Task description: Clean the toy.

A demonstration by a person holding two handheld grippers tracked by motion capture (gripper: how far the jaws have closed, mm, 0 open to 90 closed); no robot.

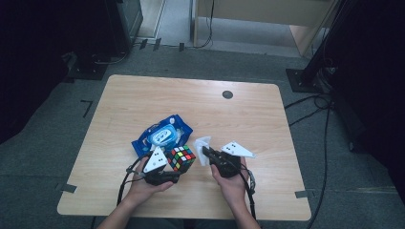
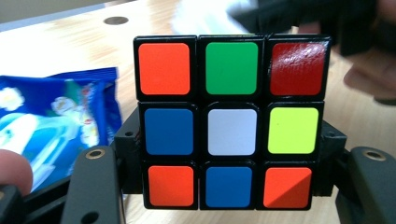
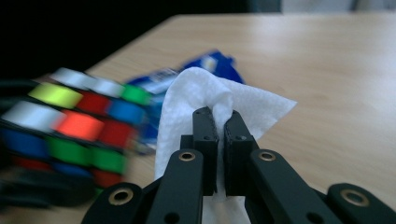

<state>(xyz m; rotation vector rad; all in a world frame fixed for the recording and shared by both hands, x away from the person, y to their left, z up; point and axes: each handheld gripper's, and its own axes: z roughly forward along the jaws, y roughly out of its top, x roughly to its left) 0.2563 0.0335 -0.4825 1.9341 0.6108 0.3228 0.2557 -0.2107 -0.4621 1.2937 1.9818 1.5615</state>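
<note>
Cube clamped in left tongs, wipe pinched in right tongs

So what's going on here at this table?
A person is working at a wooden table with a hand-held gripper in each hand. The left hand-held gripper is clamped on a scrambled puzzle cube. The right hand-held gripper is pinched shut on a white wipe, held up close beside the cube. A blue wipes pack lies just behind them. It looks set for wiping the cube.
</note>
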